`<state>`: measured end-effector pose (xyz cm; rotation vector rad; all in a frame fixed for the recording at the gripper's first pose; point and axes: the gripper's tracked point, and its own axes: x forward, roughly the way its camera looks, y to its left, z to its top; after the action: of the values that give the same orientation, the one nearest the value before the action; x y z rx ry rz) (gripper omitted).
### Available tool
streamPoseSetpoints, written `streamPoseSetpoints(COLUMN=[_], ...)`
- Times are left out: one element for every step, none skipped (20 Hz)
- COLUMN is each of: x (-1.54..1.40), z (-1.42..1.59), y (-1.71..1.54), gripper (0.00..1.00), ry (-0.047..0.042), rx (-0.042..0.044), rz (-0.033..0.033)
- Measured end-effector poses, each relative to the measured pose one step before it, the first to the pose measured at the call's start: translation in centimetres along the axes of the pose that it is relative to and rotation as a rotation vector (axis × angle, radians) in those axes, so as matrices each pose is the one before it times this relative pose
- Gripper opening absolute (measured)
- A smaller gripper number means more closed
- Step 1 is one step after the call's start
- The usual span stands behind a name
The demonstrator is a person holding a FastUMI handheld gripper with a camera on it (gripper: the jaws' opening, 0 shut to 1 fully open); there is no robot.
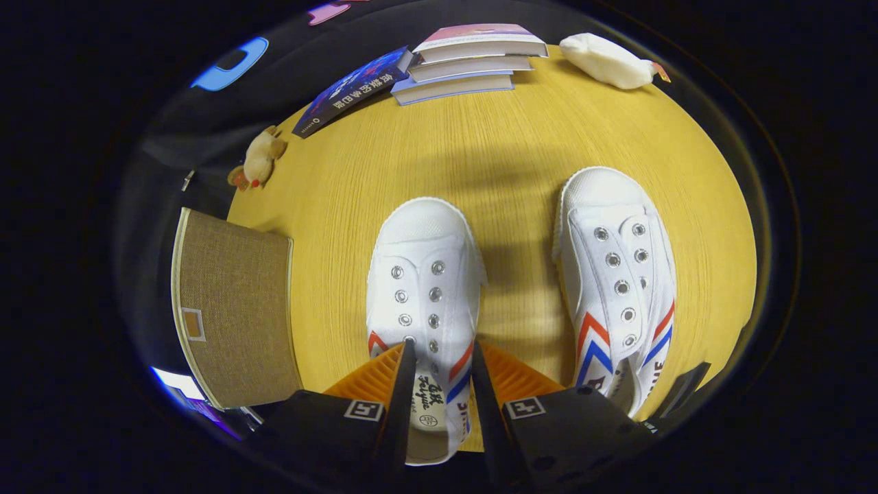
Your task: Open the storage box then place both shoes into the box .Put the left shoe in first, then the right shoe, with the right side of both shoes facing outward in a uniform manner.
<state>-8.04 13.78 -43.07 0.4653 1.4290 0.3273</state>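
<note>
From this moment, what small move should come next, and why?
Probably close the gripper on the left shoe and lift: its fingers straddle the shoe's opening, apparently not yet pressing. The storage box lies beside it; whether it is open cannot be told.

The gripper (439,374) points steeply down at the table (507,151), near its front edge, with its two fingers (405,391) parted a little and running close to parallel. They sit on either side of the heel opening of the left shoe (425,288), about touching it, though a firm grip cannot be judged.
</note>
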Motion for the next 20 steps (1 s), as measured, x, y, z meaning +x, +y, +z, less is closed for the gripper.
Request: streamPoseSetpoints(x=[-0.105,-0.153,-0.088,-0.017,-0.324,-0.474,-0.558,-0.713,-0.753,-0.829,-0.939,-1.012,-0.981,-0.954,-1.020,-0.888,-0.949,-0.868,-0.651,-0.474], z=[-0.126,-0.070,0.091,-0.085,0.109,0.132,0.045,0.166,0.274,0.233,0.387,0.339,0.416,0.488,0.475,0.462,0.487,0.417,0.358,0.260], y=[-0.506,-0.186,0.098,-0.007,0.103,0.297,0.381,0.505,0.692,0.784,0.759,0.869,1.084,1.311,1.559,1.966,1.898,2.136,2.140,2.141], gripper=[0.42,0.30,0.19,0.14,0.08,0.08,0.08,0.08,0.08,0.08,0.08,0.08,0.08,0.08,0.08,0.08,0.08,0.08,0.08,0.08], ry=[0.00225,0.00334,-0.00123,-0.00282,-0.00924,-0.01397,-0.00599,-0.00431,-0.00513,0.00139,-0.00854,-0.00834,-0.01210,-0.01604,-0.01611,-0.01190,-0.01482,-0.01173,-0.01028,-0.00500], rx=[0.00287,0.00245,0.00107,0.00098,0.00124,0.01231,0.01167,0.02160,0.02577,0.01562,0.00949,0.00044,-0.00569,-0.00741,-0.00674,-0.00538,-0.00814,-0.01121,-0.01588,-0.01452], rz=[-0.01539,0.00613,0.00810,0.00688,0.00529,0.00185,0.00264,0.01309,0.01500,0.01698,0.00968,0.00432,0.00514,0.00903,0.01636,0.02040,0.02215,0.02201,0.02177,0.02012])
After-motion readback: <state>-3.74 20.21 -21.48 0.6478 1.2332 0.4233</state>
